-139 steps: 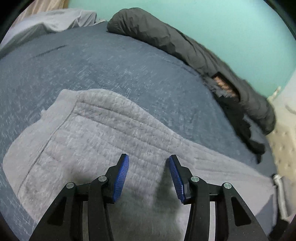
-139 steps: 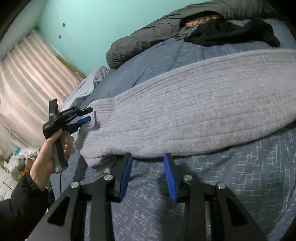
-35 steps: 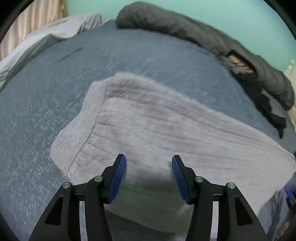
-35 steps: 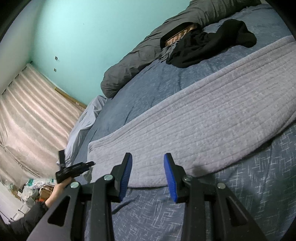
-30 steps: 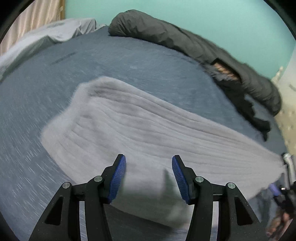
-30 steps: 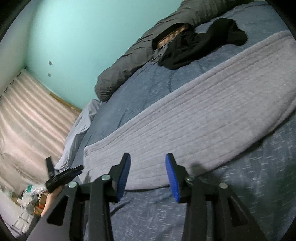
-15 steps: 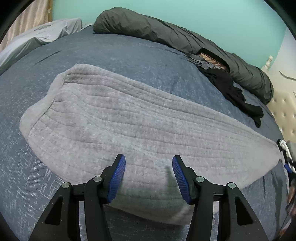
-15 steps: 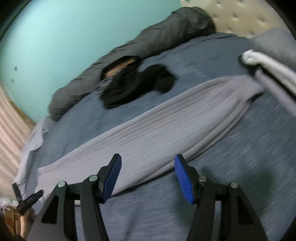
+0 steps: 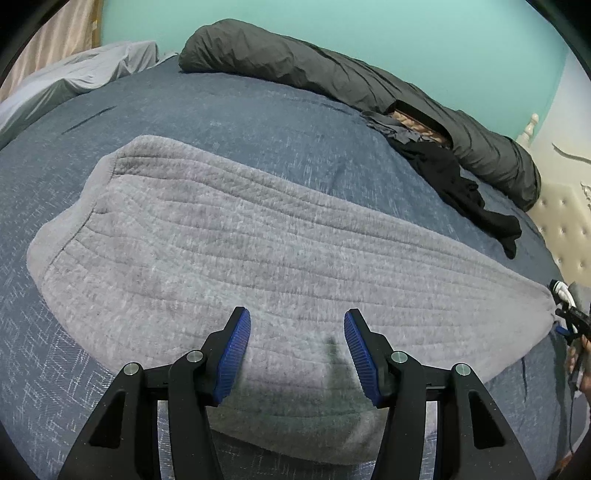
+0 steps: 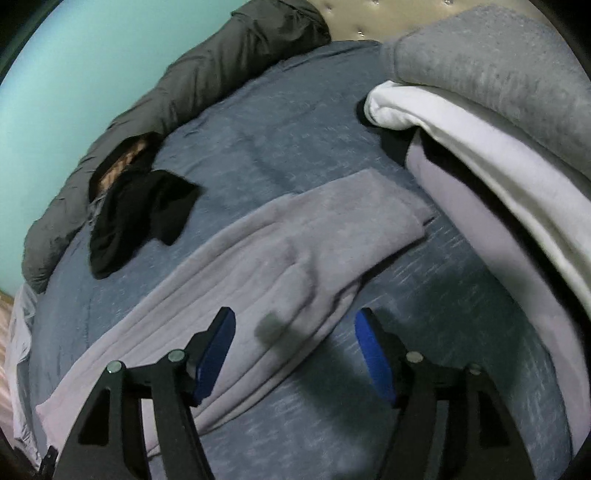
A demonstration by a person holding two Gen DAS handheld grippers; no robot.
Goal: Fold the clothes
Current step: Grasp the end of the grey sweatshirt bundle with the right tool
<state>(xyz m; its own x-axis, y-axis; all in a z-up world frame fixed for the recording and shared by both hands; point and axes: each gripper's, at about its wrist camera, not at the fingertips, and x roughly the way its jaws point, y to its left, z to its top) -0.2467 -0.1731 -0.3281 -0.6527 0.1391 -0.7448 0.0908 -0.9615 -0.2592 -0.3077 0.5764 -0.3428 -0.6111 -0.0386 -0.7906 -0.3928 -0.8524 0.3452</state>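
Left hand-held gripper [image 9: 297, 347] hovers spread over the grey sweater [image 9: 258, 236] on the bed [image 9: 258, 110]; right hand-held gripper [image 10: 295, 350] is opening, empty.

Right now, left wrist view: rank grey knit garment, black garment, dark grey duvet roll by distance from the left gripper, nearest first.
1. grey knit garment: lies directly under and ahead of the open left gripper.
2. black garment: upper right, on the blue bedspread.
3. dark grey duvet roll: farthest, along the far edge against the teal wall.
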